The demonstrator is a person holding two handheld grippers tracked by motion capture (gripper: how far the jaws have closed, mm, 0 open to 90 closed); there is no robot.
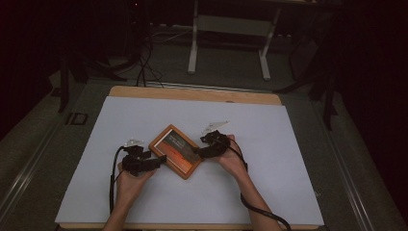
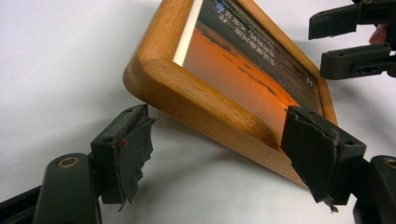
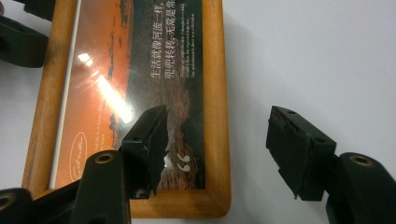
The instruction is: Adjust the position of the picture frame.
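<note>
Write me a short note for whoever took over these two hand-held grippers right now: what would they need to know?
Left gripper: open, jaws astride a corner of the wooden picture frame with the orange print, not pinching it.
Right gripper: open, jaws astride the frame's opposite edge, no grip.
Frame: flat, face up, on the white table sheet, near its middle.
Done: frame lies released.
Left: unclear; probably withdraw both grippers or regrip it.

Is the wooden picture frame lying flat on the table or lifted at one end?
Flat, face up, as far as the high view shows. The picture frame rests on the white table; both tongs stand open beside it.
</note>
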